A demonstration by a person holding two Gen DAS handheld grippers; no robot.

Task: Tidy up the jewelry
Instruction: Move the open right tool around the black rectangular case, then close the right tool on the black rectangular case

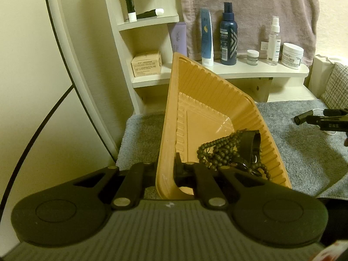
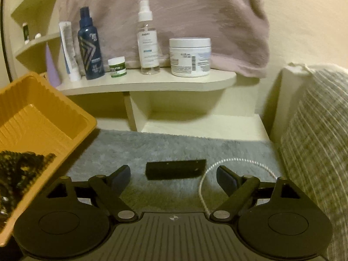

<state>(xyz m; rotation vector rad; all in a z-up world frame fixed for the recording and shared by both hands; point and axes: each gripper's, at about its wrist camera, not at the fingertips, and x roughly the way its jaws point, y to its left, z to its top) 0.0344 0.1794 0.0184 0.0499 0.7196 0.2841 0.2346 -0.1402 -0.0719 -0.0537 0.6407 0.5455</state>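
Inside the orange tray [image 1: 171, 113], a beaded necklace [image 1: 219, 150] lies heaped.

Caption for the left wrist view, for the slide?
Left hand-held gripper clamps the tilted orange tray's rim; bead strands sit inside.

Both wrist views low, angled down toward shelf [image 1: 250, 71]; share orange tray [image 2: 43, 108] (close).

The left gripper [image 1: 166, 169] was matte black, with two round discs at five and seven o'clock, silver rivets on crossed link arms, and a grey ribbed housing. The right gripper [image 2: 174, 175] matched it, with dark blue pads and a small crosshair mark at six o'clock.
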